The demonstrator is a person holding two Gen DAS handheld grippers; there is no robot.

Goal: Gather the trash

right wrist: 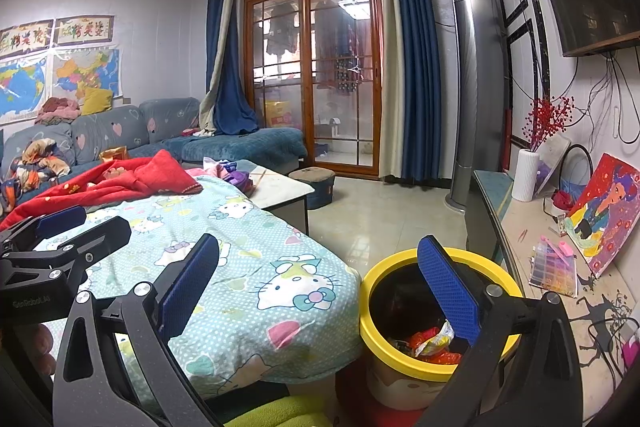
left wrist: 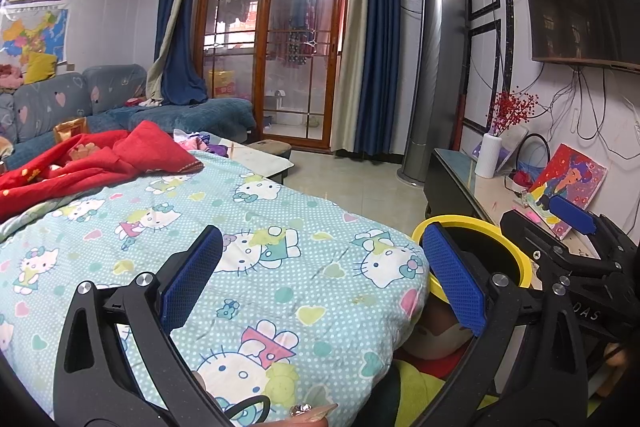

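Observation:
A yellow-rimmed trash bin stands on the floor by the corner of the bed. Crumpled red, orange and white wrappers lie inside it. My right gripper hangs open above the bed corner and the bin's rim, nothing between its blue pads. My left gripper is open too, empty, over the cartoon-cat quilt. In the left wrist view the bin shows behind the right finger, and the right gripper sits at the far right. The left gripper appears at the left of the right wrist view.
A red blanket and clothes lie at the quilt's far end. A blue sofa sits behind. A low table and a stool stand on the tiled floor. At right, a cabinet holds a white vase, a painting and a bead box.

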